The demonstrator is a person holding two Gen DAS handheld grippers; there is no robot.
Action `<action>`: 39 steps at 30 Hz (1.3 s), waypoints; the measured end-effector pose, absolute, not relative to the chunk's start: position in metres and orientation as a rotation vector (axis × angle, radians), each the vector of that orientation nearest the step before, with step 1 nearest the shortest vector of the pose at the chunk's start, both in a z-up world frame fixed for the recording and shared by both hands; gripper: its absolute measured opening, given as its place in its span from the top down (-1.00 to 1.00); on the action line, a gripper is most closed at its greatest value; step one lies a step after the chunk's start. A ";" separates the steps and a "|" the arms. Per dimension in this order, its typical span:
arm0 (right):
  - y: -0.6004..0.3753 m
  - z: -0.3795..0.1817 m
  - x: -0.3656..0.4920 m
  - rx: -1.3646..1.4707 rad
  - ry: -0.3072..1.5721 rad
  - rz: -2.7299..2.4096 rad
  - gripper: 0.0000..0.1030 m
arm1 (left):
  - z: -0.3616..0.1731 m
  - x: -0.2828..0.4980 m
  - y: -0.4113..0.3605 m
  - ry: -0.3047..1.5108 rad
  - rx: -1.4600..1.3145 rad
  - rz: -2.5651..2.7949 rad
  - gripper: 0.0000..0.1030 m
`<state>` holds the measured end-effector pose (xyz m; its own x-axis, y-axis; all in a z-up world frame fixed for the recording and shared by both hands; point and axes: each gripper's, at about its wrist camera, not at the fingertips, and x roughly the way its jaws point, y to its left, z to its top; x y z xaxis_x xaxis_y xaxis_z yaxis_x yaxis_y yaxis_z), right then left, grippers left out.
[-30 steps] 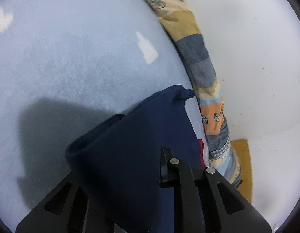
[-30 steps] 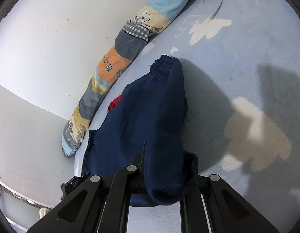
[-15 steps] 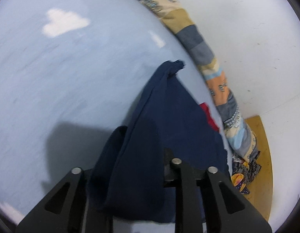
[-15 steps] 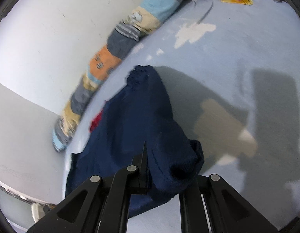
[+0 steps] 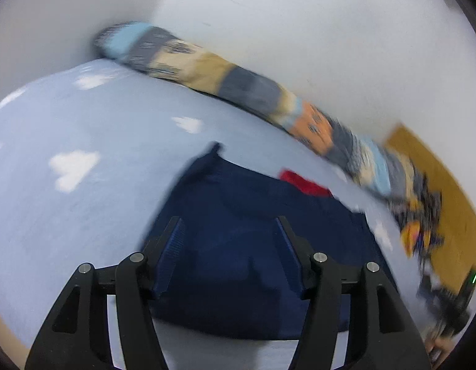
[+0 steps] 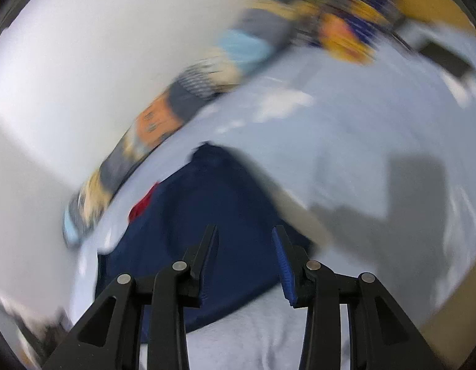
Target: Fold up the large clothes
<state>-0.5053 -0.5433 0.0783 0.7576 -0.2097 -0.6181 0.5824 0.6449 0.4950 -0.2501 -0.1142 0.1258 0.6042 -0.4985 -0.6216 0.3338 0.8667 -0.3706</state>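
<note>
A pale blue sheet with white cloud shapes (image 5: 83, 141) covers the bed under a white wall. At the bottom of each frame my tongs are spreading: my left gripper (image 5: 228, 231) and my right gripper (image 6: 245, 234) both have jaws opening with nothing pinched, hovering over the navy garment (image 5: 247, 246), which lies doubled at lower centre, apparently just laid down. A red scrap (image 5: 305, 183) peeks from its upper right edge. Beyond, a patchwork bolster (image 5: 238, 89) lines the wall; blurred, perhaps more clothing, sits at far right.
</note>
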 end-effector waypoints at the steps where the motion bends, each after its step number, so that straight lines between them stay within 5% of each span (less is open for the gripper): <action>1: -0.531 0.084 -0.490 0.672 0.561 -0.434 0.24 | 0.124 -0.243 -0.127 0.803 -0.189 -0.519 -0.14; 14: -0.427 0.022 -0.297 0.519 0.872 0.081 0.37 | 0.040 -0.167 -0.177 1.070 0.006 -0.380 -0.14; 18: -0.455 0.012 -0.300 0.542 0.898 -0.039 0.73 | 0.043 -0.159 -0.157 1.049 0.007 -0.292 -0.14; 22: -0.521 0.009 -0.335 0.621 0.883 -0.276 0.73 | 0.042 -0.157 -0.133 1.072 -0.080 -0.247 -0.14; 26: -0.579 0.007 -0.387 0.779 0.844 -0.439 1.00 | 0.046 -0.164 -0.110 1.070 -0.096 -0.167 -0.14; 29: -0.595 0.016 -0.421 0.743 0.848 -0.604 0.75 | 0.061 -0.182 -0.089 1.039 -0.187 -0.177 -0.14; 35: -0.561 0.047 -0.458 0.655 0.778 -0.472 0.59 | 0.088 -0.244 -0.099 0.929 -0.100 -0.331 -0.18; 39: -0.547 0.031 -0.468 0.690 0.833 -0.433 0.50 | 0.062 -0.249 -0.112 1.044 -0.075 -0.365 -0.21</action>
